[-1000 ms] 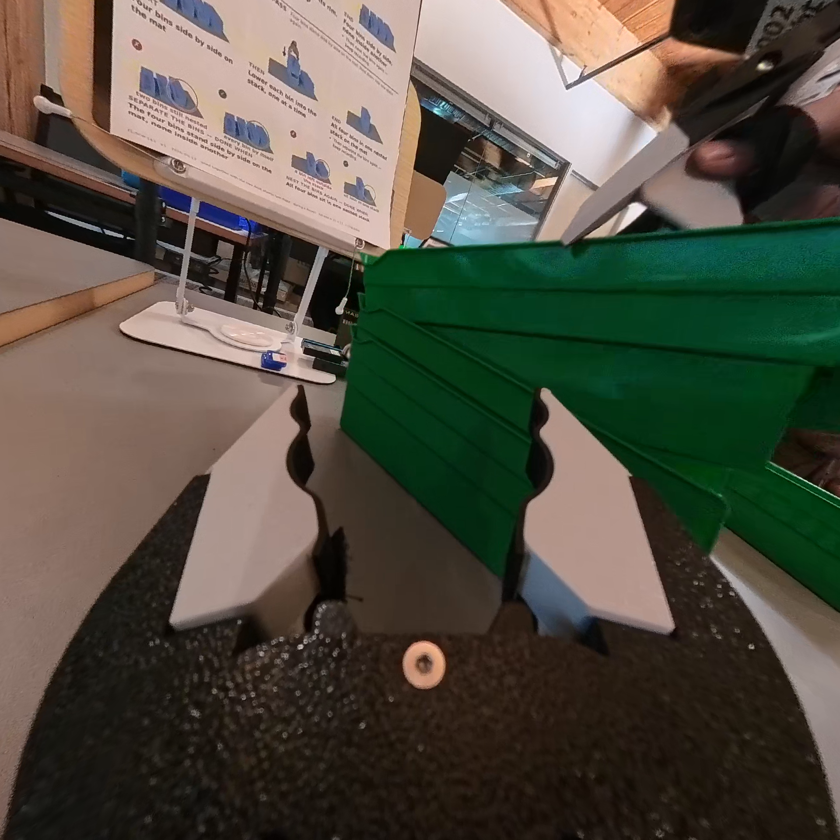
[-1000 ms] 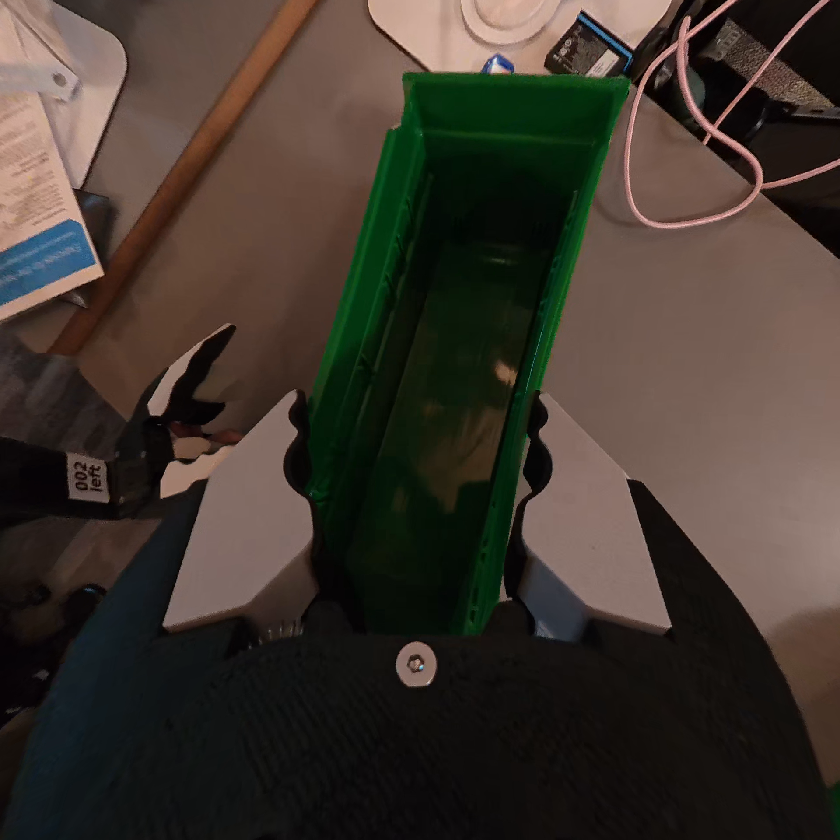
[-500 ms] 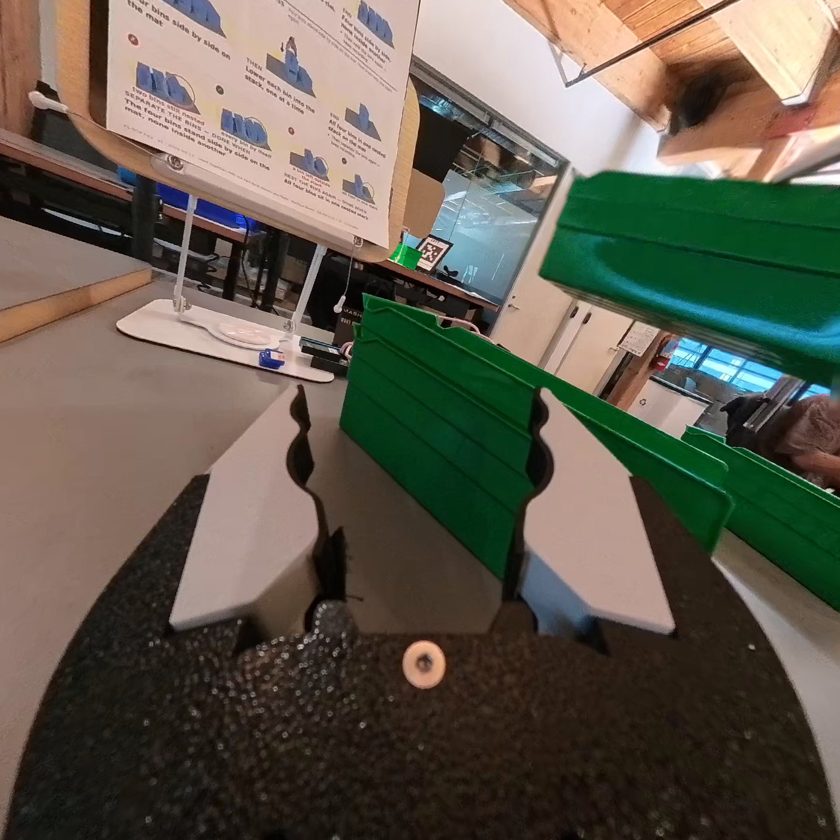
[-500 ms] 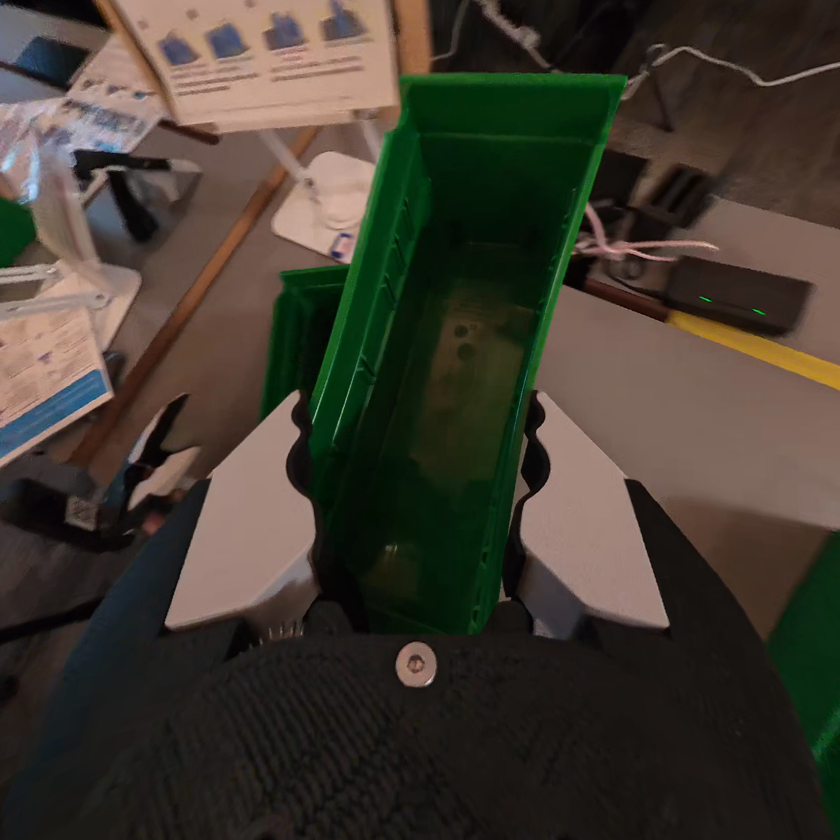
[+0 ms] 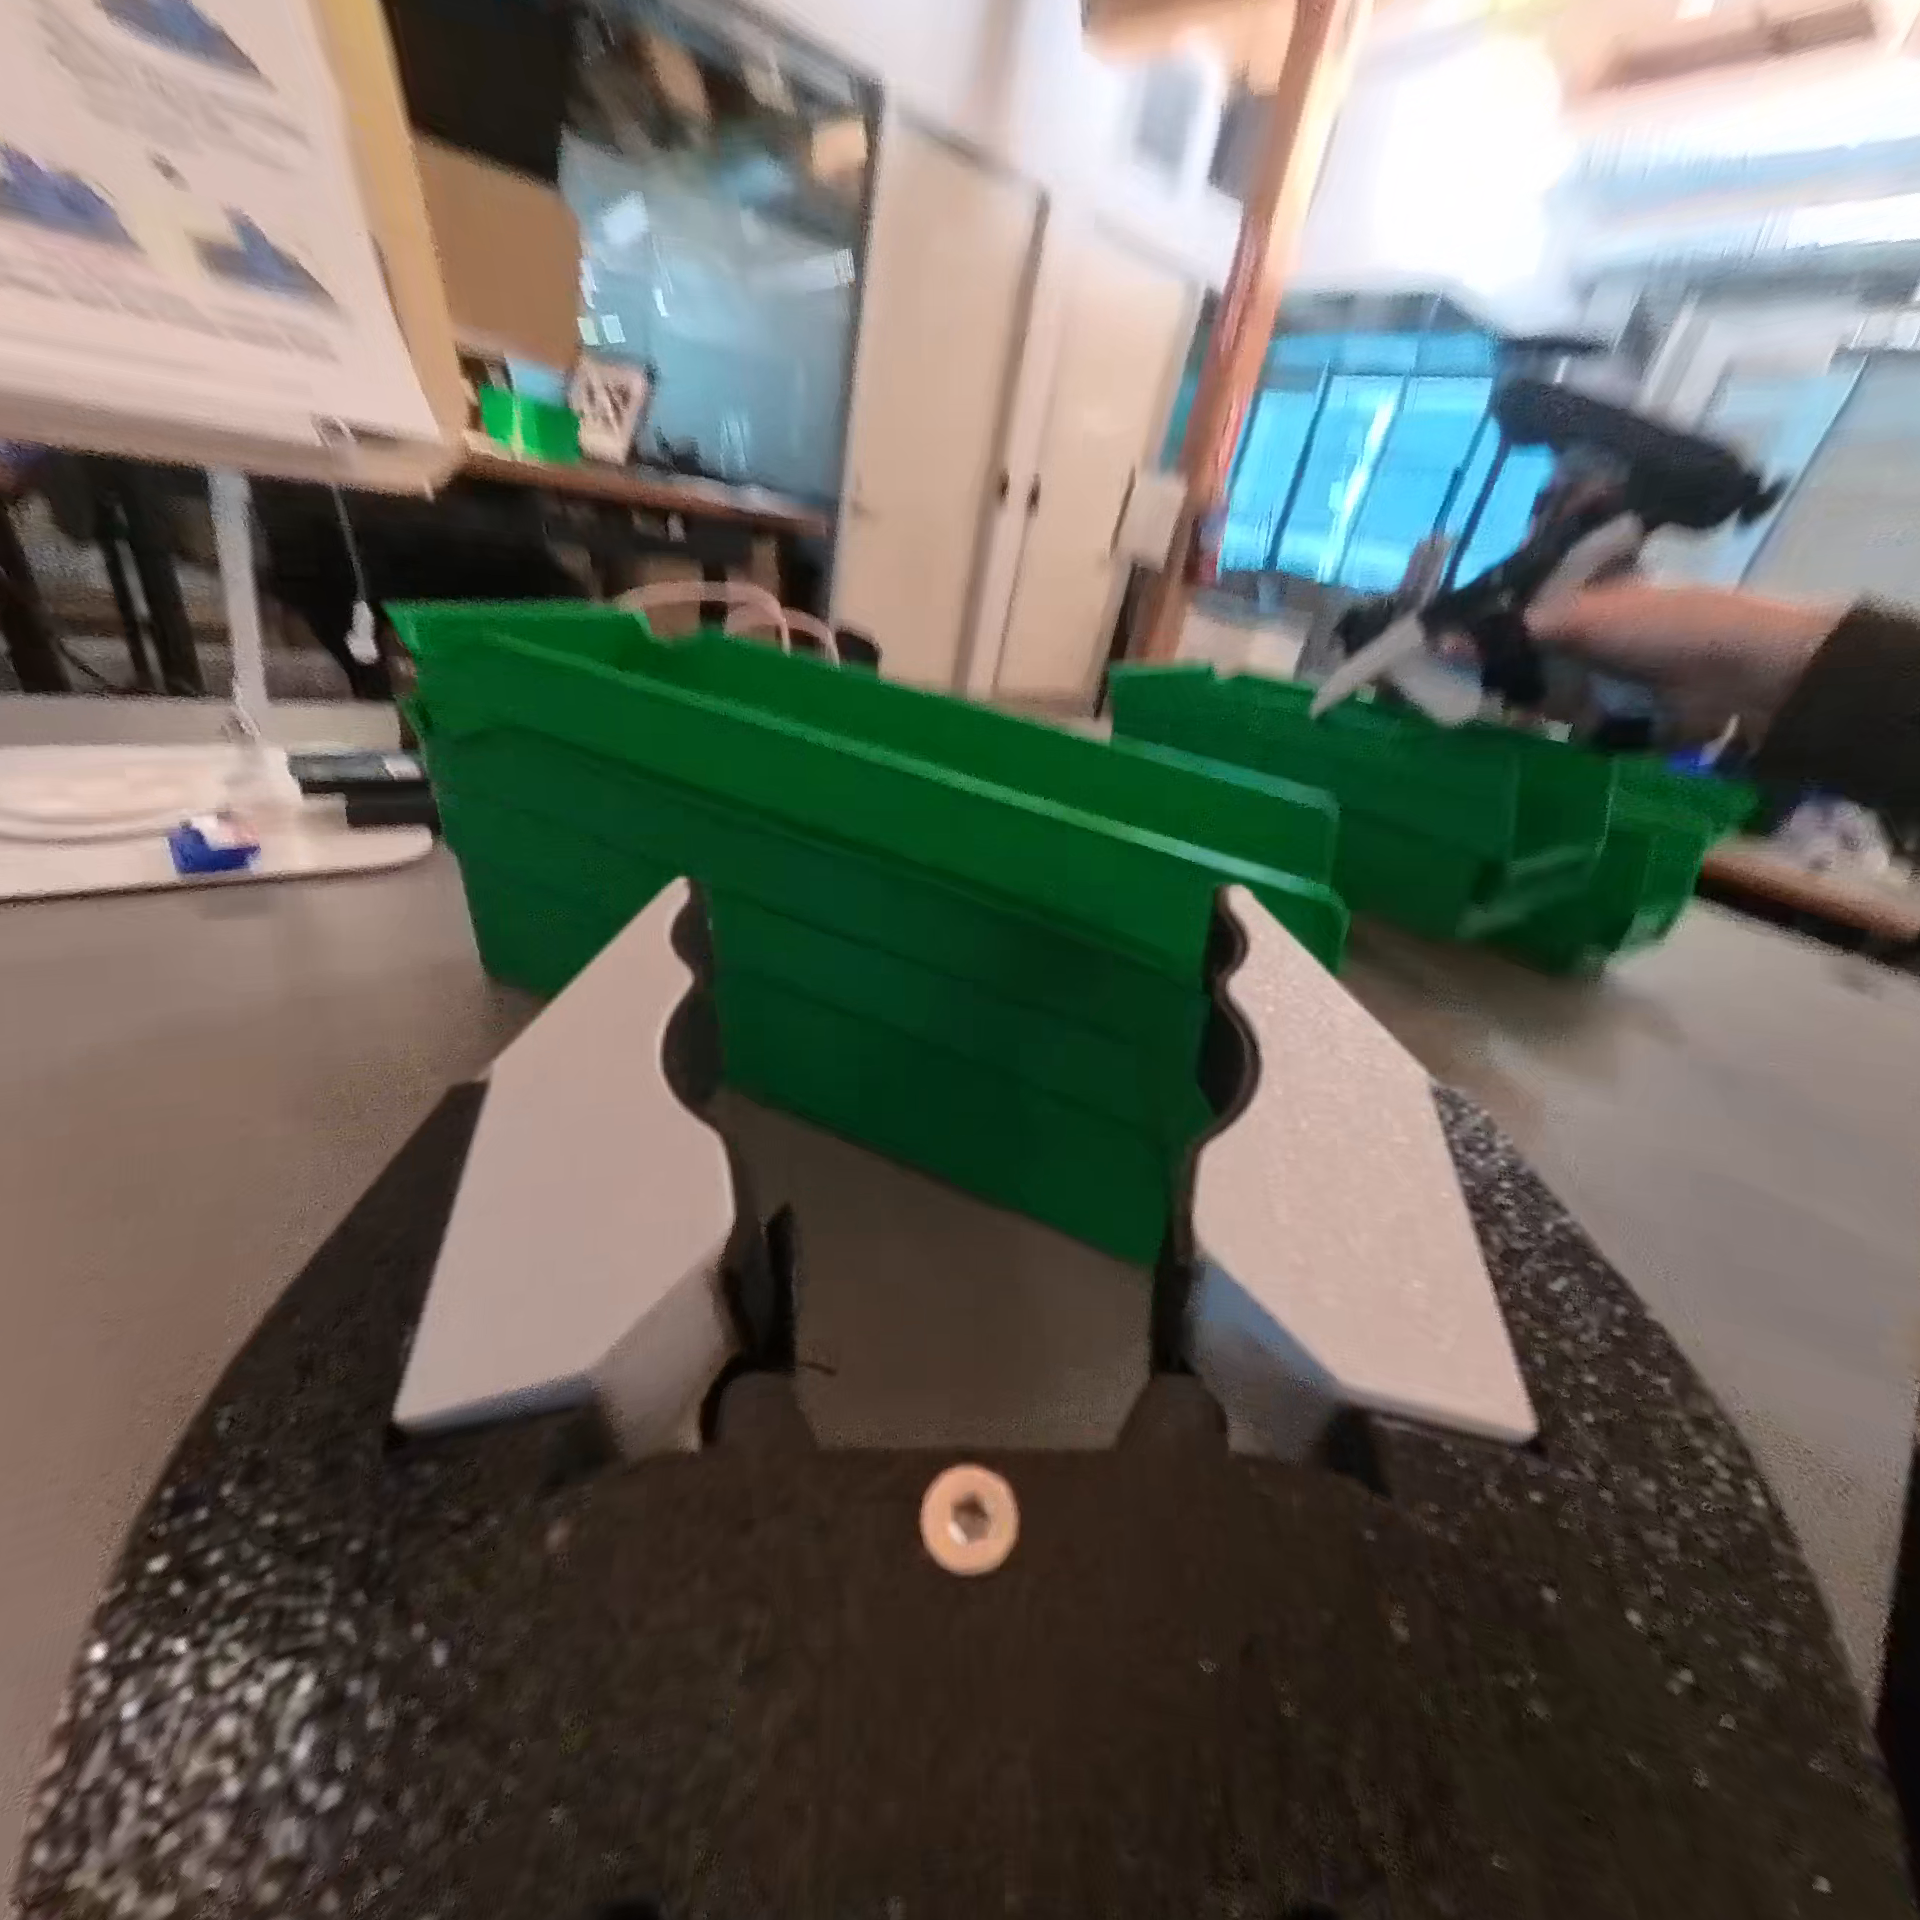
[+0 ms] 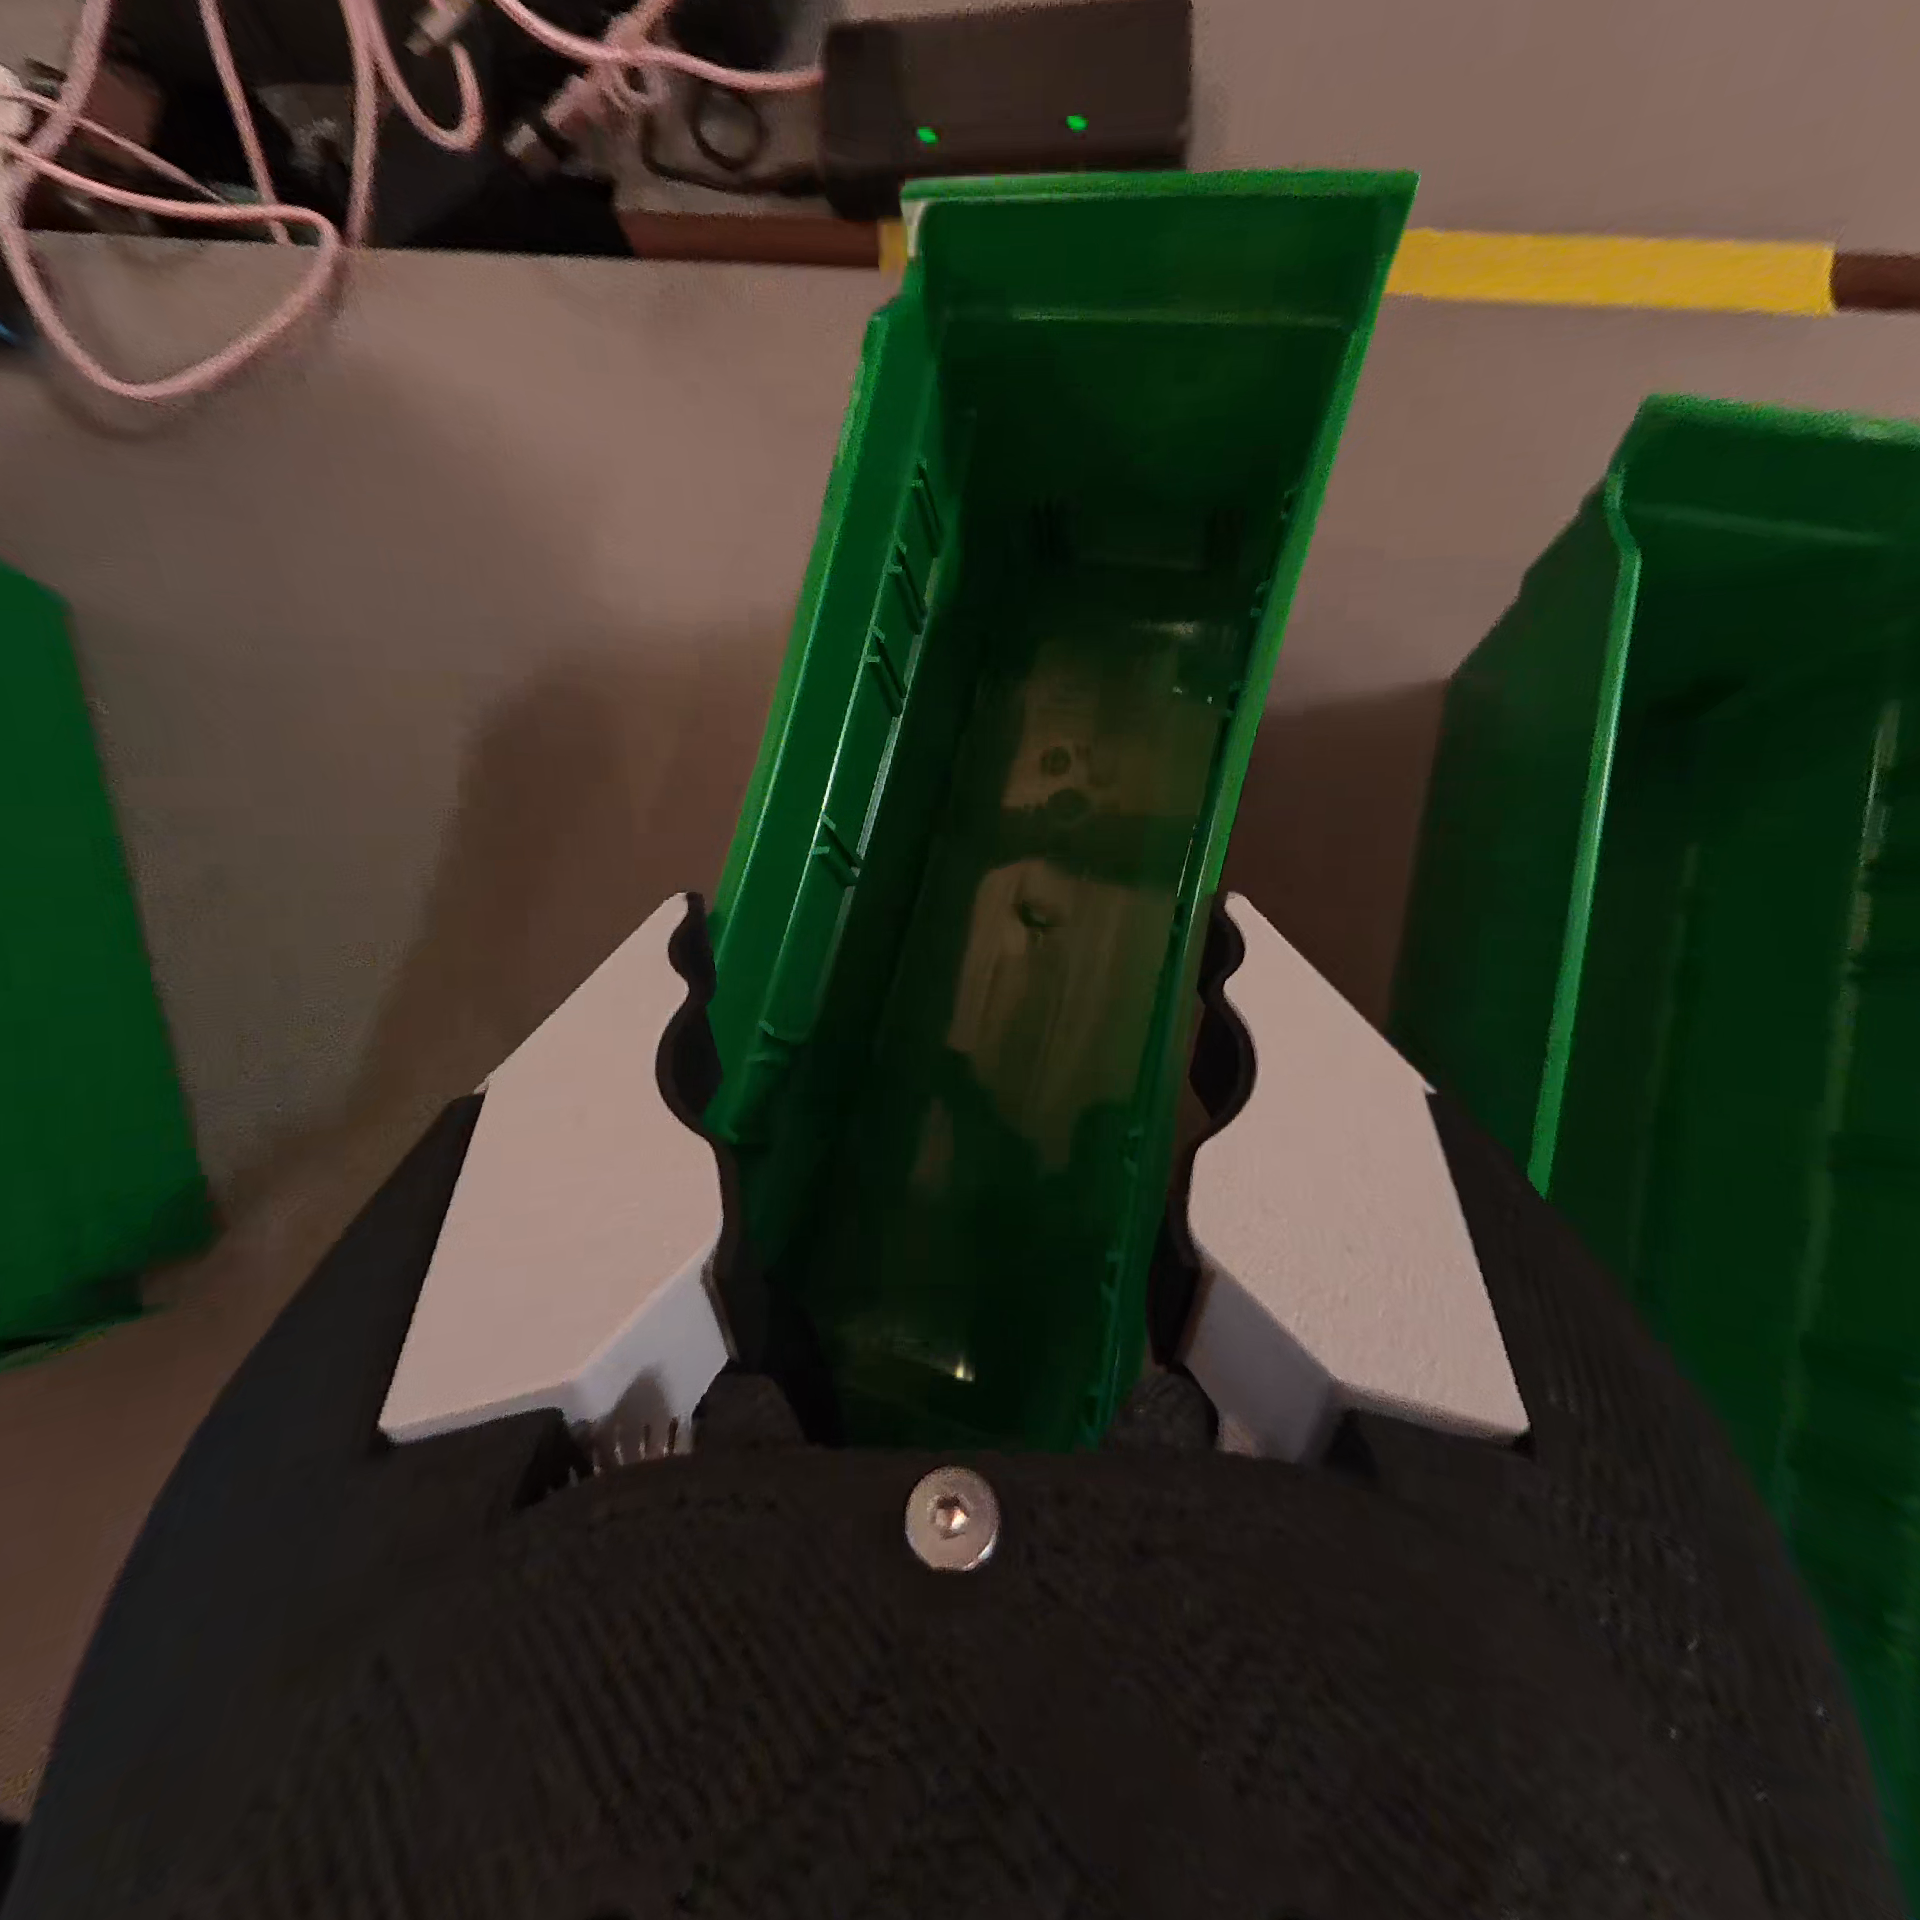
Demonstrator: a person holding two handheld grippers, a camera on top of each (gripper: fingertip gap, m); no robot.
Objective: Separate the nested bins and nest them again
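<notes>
My right gripper is shut on a long green bin, its fingers pressing the two side walls near one end, the open top facing the camera. The bin hangs over the grey table; I cannot tell whether it touches. Another green bin stands to its right and a green stack to its left. My left gripper is open and empty, low over the table, facing the side of that nested green stack. Farther right lie more green bins, with the right gripper blurred above them.
An instruction board on a white stand base stands at the back left. Pink cables, a black device with green lights and a yellow strip lie along the table's far edge.
My right gripper has lifted the top bin off the stack and carried it right, down between the stack and another bin. The left gripper view has swung to the right; its jaws stay open.
</notes>
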